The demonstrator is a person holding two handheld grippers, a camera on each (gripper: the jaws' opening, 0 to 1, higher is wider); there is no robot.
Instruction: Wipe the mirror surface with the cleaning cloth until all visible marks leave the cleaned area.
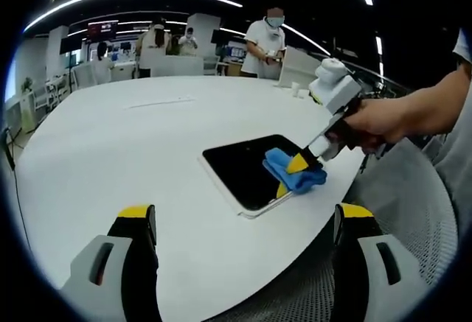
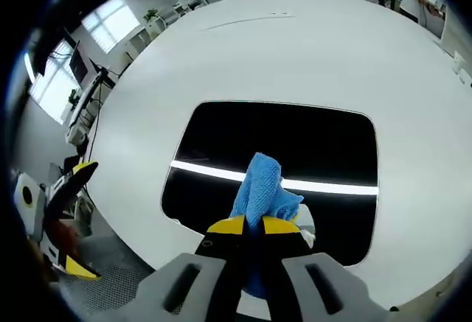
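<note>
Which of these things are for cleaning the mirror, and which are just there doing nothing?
For the job:
- mirror, lying flat on the table
- blue cleaning cloth, pressed on the mirror
- right gripper, pinching the cloth

Just there:
- white table
- left gripper, open and holding nothing
- people standing in the background

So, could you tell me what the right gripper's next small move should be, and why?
Probably sweep the blue cloth forward across the mirror: the right gripper is shut on it at the mirror's near edge, and most of the glass lies ahead.
</note>
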